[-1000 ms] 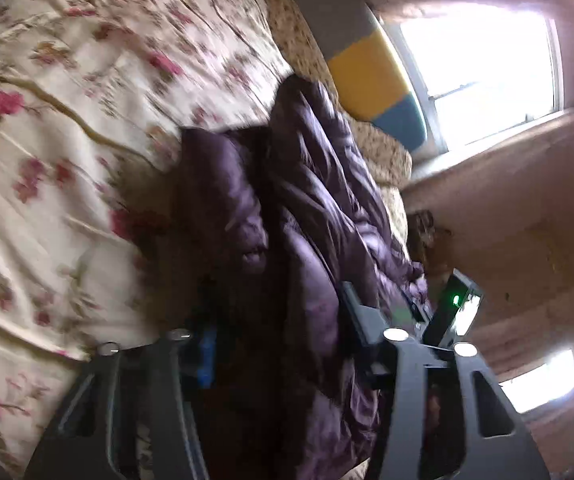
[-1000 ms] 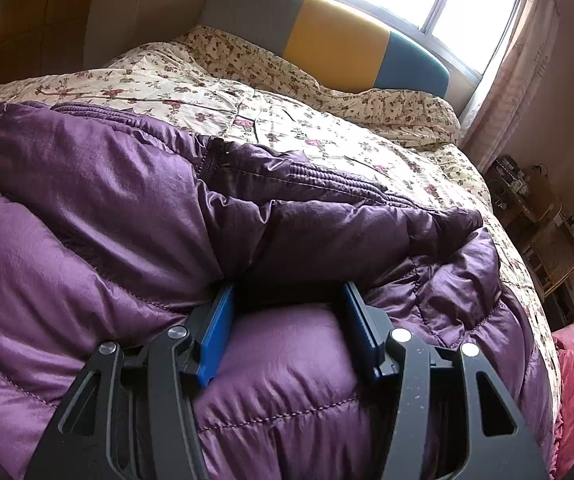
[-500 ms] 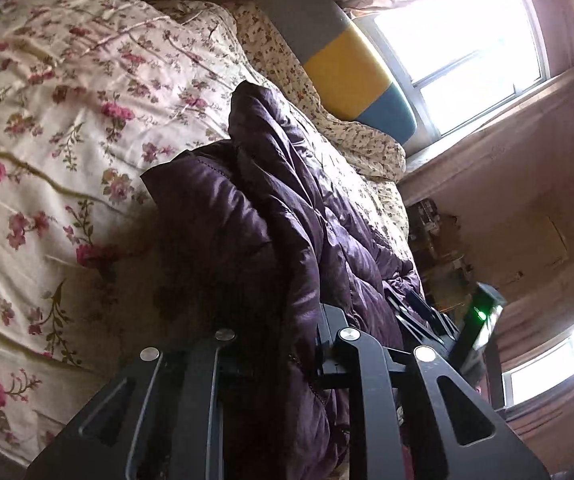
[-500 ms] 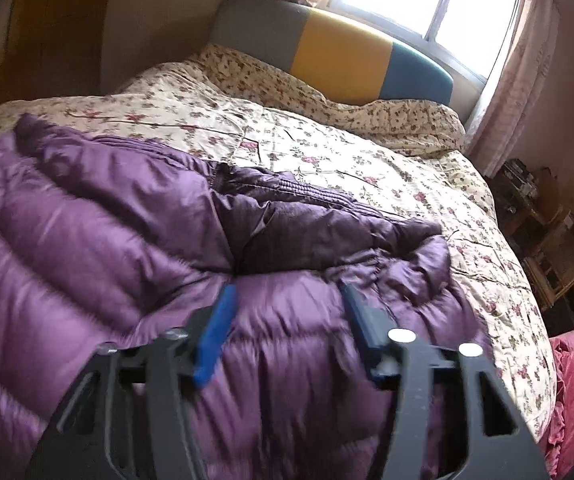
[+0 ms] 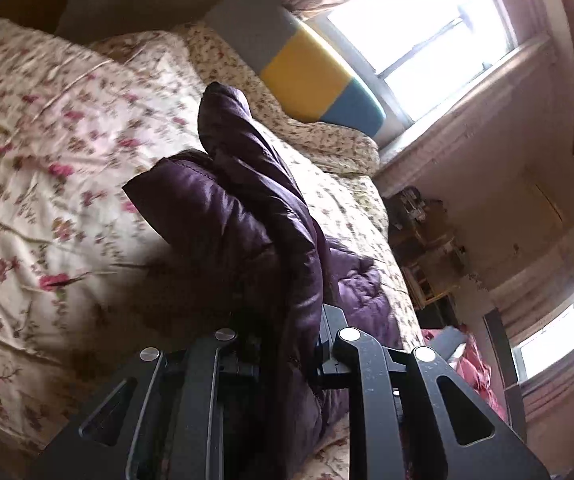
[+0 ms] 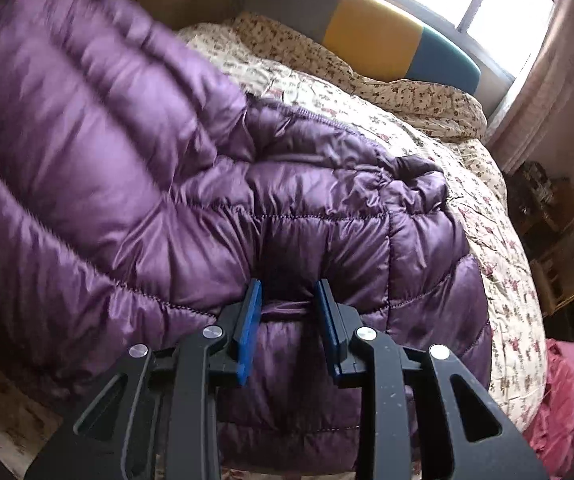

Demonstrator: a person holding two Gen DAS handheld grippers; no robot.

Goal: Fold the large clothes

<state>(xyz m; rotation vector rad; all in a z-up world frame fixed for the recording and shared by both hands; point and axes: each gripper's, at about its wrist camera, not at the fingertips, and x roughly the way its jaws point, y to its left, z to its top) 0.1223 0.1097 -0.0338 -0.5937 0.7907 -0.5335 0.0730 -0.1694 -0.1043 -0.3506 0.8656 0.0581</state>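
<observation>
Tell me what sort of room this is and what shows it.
A bedroom, most likely: a bed with a floral quilt, a padded grey, yellow and blue headboard against the wall, and a curtained window beside it. A purple puffer jacket lies on the bed.

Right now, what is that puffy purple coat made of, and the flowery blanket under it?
The purple coat looks like thin, shiny nylon-type fabric stuffed with padding: it gleams and bulges between stitched lines. The flowery blanket looks like soft, matte cotton-type cloth with quilted creases, though that's uncertain.
</observation>
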